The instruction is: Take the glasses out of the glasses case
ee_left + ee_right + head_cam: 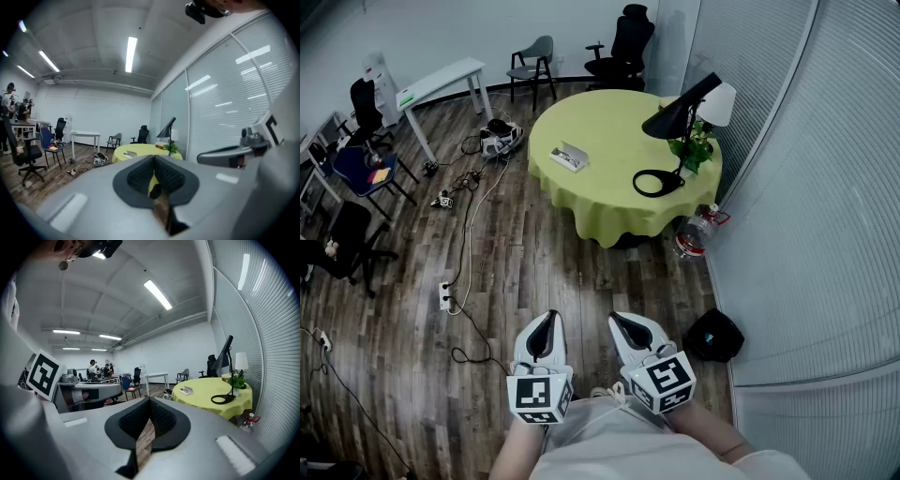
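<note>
The glasses case (569, 156) is a small pale oblong on the left part of the round table with the yellow cloth (600, 202), far ahead of me. It also shows small and distant as the case (129, 153) in the left gripper view and the case (186, 390) in the right gripper view. I cannot tell whether its lid is up, and no glasses are visible. My left gripper (547, 321) and right gripper (624, 323) hang side by side close to my body above the wooden floor. Both are shut, with nothing between their jaws.
A black desk lamp (677, 120), a white lamp (719, 102) and a plant (697, 152) stand on the table's right side. A water bottle (697, 231) and a black bag (715, 335) lie by the blinds. Cables and a power strip (445, 296) cross the floor at left.
</note>
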Tool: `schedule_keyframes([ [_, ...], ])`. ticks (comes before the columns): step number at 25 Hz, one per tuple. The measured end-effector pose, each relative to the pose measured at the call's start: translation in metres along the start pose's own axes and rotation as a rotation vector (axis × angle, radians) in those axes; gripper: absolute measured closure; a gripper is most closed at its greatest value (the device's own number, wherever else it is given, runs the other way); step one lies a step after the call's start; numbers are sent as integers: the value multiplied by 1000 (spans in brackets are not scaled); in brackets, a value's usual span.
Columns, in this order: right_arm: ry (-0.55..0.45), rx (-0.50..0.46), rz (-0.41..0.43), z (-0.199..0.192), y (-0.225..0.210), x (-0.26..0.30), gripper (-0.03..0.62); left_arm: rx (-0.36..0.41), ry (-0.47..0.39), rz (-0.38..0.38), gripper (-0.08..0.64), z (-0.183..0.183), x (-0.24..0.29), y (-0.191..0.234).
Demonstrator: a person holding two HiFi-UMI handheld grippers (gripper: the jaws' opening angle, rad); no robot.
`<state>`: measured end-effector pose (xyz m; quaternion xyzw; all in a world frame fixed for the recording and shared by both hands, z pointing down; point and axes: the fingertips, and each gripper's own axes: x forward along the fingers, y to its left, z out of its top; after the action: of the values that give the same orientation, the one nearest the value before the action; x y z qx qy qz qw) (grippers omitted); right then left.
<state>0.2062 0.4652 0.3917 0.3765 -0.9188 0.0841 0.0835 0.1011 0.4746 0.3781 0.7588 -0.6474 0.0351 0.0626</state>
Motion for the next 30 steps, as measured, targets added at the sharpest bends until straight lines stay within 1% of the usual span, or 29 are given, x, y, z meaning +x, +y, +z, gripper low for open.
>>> schedule_keyframes([
  [9,21,15,-1,-5,-9,13,592,-22,21,13,552,-6,11,11],
  [14,40,63,-12,-10,-13,19,592,-16,26,17,552,-6,12,16],
  [19,61,79,-14,-17,-15,36,592,-5,38,11,552,-12,19,27],
  [24,83,90,-11,-19,-11,71,592,-18,47,21,552,-17,36,62],
  [27,88,96,-23,-18,-8,105,592,-15,52,18,552,-20,53,96],
  [30,108,99,-37,-14,-1,145,592,-40,58,15,552,-16,73,136],
])
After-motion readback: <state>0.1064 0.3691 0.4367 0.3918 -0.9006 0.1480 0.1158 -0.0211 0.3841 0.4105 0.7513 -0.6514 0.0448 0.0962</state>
